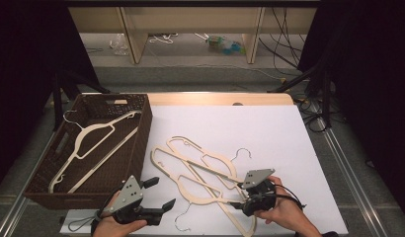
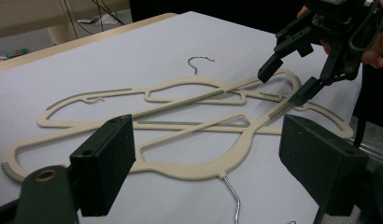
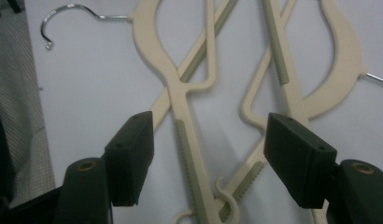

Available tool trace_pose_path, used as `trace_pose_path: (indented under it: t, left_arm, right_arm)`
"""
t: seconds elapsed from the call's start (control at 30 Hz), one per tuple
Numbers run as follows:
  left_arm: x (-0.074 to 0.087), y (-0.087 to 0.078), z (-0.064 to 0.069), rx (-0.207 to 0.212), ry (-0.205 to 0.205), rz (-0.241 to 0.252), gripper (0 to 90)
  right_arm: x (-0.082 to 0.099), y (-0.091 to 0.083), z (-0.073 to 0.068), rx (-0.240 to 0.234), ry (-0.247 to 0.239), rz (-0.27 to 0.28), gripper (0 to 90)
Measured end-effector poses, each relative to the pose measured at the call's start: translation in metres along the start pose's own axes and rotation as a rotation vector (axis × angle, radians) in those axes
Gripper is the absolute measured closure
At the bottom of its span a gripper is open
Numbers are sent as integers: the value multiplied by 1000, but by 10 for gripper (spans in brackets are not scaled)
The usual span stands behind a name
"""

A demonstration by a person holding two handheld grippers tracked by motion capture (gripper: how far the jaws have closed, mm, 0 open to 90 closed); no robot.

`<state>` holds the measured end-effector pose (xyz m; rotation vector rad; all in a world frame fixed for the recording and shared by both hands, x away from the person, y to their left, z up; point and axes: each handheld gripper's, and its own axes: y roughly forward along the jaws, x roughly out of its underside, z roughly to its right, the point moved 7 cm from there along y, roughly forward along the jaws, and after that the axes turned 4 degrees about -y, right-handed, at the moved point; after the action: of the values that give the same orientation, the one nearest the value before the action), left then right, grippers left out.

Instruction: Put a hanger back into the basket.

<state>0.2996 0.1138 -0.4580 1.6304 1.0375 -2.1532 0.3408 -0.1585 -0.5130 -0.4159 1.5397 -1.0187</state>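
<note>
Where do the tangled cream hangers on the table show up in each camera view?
High view: the tangled hangers lie on the white table, right of the wicker basket.
Left gripper view: they stretch across the middle, beyond the jaws.
Right gripper view: their arms cross between the jaws.
Shared landmark: the right hand-held gripper at their end, seen top right in the left gripper view.

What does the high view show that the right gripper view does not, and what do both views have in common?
The high view alone gives the brown woven basket with one cream hanger inside it, the left tool open above the white table, and both hands. The right gripper view alone gives a close look at the ribbed grey strips on the hanger arms and the small hooks at their ends. Both share the crossed hangers on the table and the right tool, open over them.
</note>
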Motion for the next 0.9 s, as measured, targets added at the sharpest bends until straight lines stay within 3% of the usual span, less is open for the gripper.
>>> trace_pose_path:
  t: [0.17, 0.27, 0.5, 0.7, 0.9]
  left_arm:
    - [0, 0, 1, 6, 4, -1, 186]
    - [4, 0, 0, 5, 6, -17, 186]
    - [3, 1, 0, 8, -4, -6, 189]
    - [3, 1, -1, 11, 5, -3, 191]
    - [4, 2, -1, 7, -2, -13, 194]
  right_arm:
    - [3, 5, 0, -21, -30, -40, 408]
    - [3, 10, -1, -53, -48, -63, 472]
    - [2, 21, -7, -113, -88, -127, 535]
    - [1, 22, -3, -113, -107, -141, 611]
    - [-1, 20, -10, -139, -150, -189, 742]
